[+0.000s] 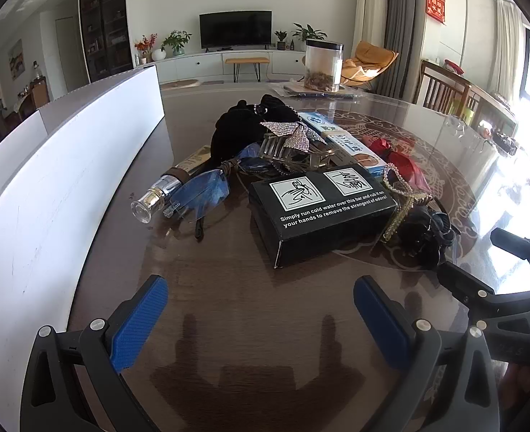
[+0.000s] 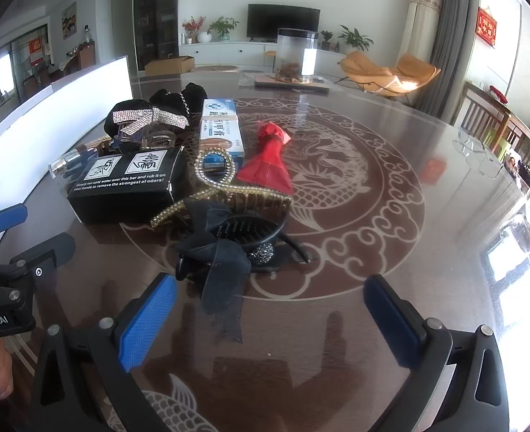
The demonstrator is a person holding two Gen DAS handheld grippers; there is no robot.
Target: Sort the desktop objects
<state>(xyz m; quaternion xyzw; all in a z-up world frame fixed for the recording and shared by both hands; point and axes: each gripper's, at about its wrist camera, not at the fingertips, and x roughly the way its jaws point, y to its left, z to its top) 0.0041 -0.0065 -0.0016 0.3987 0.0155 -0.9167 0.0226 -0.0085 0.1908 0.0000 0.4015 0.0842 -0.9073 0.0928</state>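
A pile of small objects lies on the glass-topped table. In the left wrist view my left gripper (image 1: 261, 298) is open and empty, a short way in front of a black box (image 1: 318, 212) with white print. Left of the box lie blue-lensed glasses (image 1: 203, 194) and a small glass bottle (image 1: 157, 194). Behind are a rhinestone bow clip (image 1: 293, 136) and a blue-white carton (image 1: 340, 140). In the right wrist view my right gripper (image 2: 270, 297) is open and empty, just in front of a black bow hair claw (image 2: 229, 244). A pearl hair clip (image 2: 214, 180) and a red tassel (image 2: 268, 158) lie beyond it.
A long white box (image 1: 49, 194) runs along the table's left side. A clear jar (image 2: 297, 55) stands on a mat at the far edge. A black velvet item (image 1: 243, 126) lies at the back of the pile. Wooden chairs (image 2: 488, 115) stand at the right.
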